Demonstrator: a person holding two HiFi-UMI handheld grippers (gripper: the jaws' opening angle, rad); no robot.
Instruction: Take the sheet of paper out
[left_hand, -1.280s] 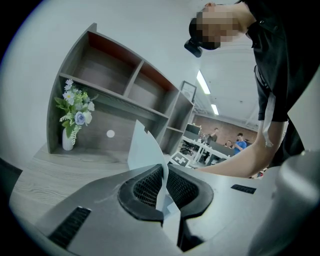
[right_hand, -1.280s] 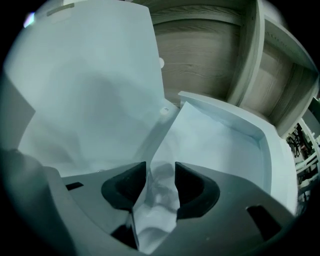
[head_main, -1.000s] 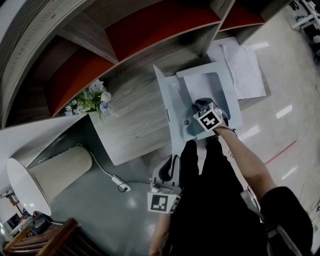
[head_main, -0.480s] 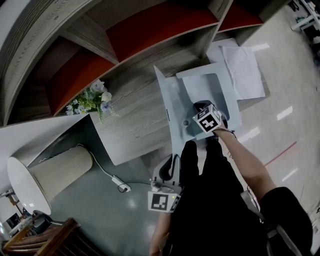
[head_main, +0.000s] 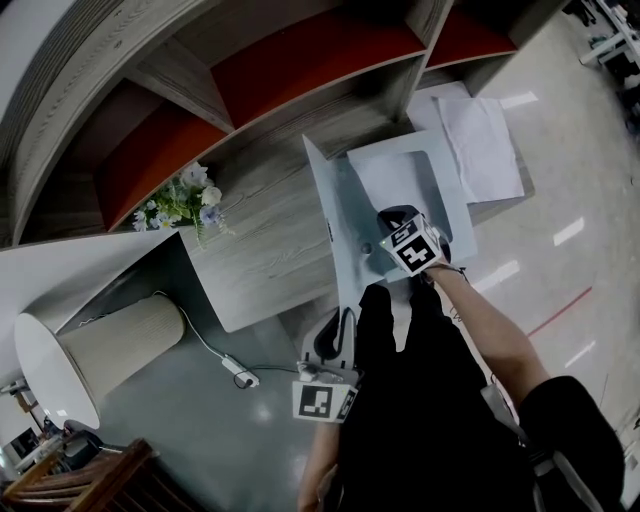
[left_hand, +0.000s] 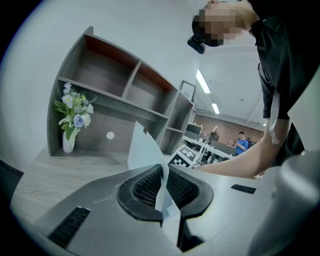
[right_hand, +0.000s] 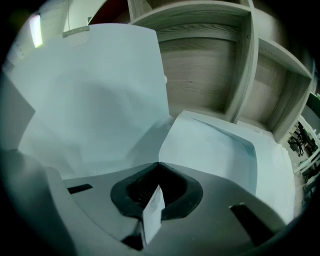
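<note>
On the desk (head_main: 265, 235), right gripper (right_hand: 159, 164) pinches sheet (right_hand: 153, 210) edge.

1. Head view: high overhead, steeply down on the desk (head_main: 270, 240).
2. Left gripper view: close, near level, facing the shelf unit (left_hand: 115, 90).
3. Right gripper view: close, tilted down; all share the open folder (right_hand: 100, 100).

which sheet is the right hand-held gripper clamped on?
The sheet in the open folder: its near edge is pinched in the right hand-held gripper. The loose sheets beside the folder lie flat, untouched.
</note>
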